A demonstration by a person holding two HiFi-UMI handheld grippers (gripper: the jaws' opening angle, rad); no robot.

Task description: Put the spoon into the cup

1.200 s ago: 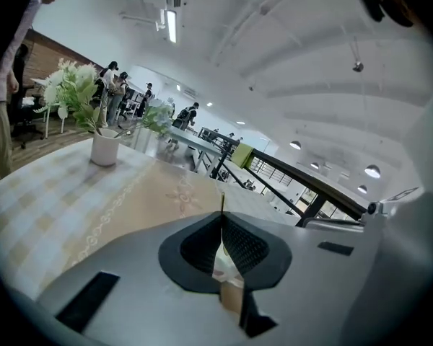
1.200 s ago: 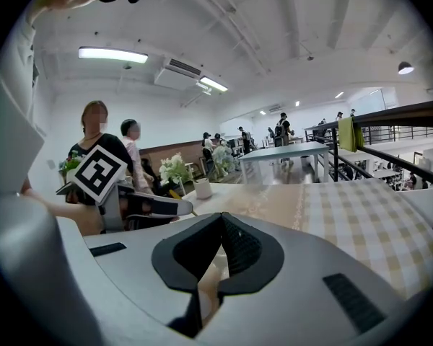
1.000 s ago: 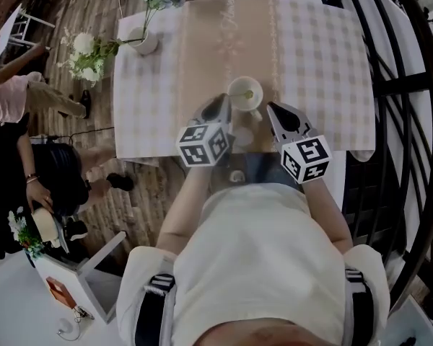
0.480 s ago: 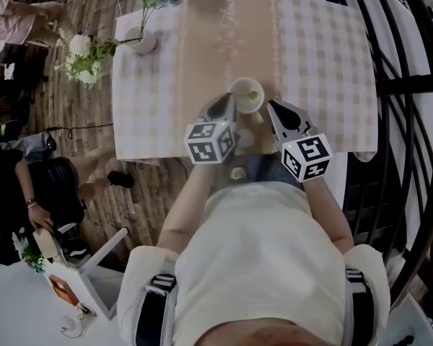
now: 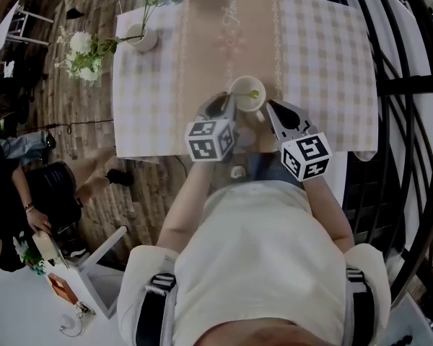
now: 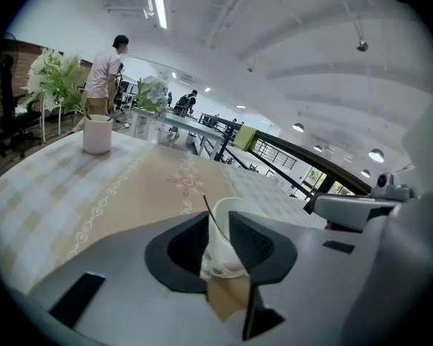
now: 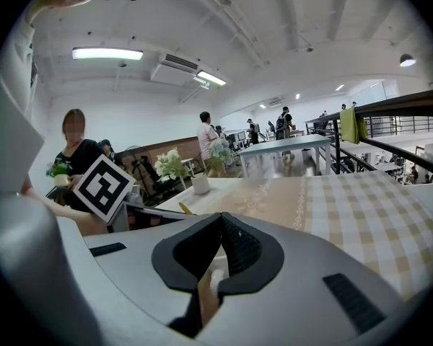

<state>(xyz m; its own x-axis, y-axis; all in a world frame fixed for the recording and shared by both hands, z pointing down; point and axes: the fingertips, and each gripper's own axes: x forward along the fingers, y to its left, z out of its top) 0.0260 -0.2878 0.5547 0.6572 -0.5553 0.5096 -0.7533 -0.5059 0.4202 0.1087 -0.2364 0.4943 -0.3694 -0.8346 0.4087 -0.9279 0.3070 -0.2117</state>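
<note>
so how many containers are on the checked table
2: the cup near the front edge, and the flower vase at the far left corner.

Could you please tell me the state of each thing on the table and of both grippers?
Cup, upright, spoon inside.
Spoon, in the cup, handle up.
Vase, upright, holding flowers.
Left gripper, jaws opening, gripping nothing.
Right gripper, jaws together, empty.
</note>
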